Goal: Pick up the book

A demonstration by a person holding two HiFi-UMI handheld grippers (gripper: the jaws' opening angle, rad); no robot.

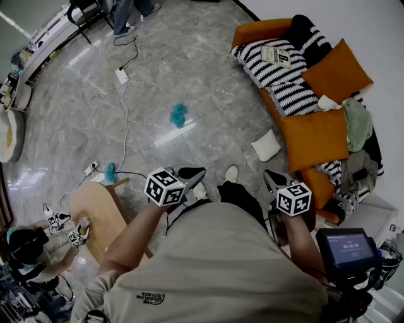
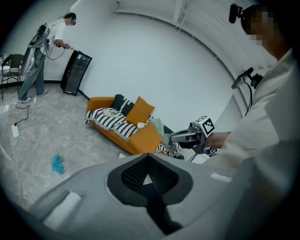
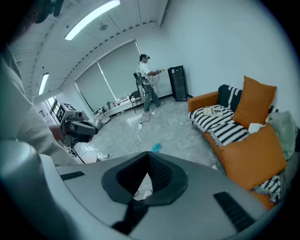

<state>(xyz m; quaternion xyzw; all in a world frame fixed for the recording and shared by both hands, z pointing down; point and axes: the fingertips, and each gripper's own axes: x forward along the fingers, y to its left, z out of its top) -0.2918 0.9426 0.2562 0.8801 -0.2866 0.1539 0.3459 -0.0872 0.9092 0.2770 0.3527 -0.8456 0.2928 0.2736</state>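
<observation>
Book [image 1: 276,55], thin, light and probably slightly floppy, lies flat on the striped cushion [image 1: 264,73] of the orange sofa [image 1: 257,31], well apart from the left gripper [image 1: 189,172] and right gripper [image 1: 274,179], both with jaws clenched empty; it looks best pinched at a free edge.

Book [image 1: 276,54] cover print — illegibly small (every view); far person [image 1: 128,16] legs-only at head view's top edge

Book [image 1: 276,54] on sofa [image 1: 260,29] at right, cloth [image 1: 178,114] on floor [image 1: 189,63] left of it
</observation>
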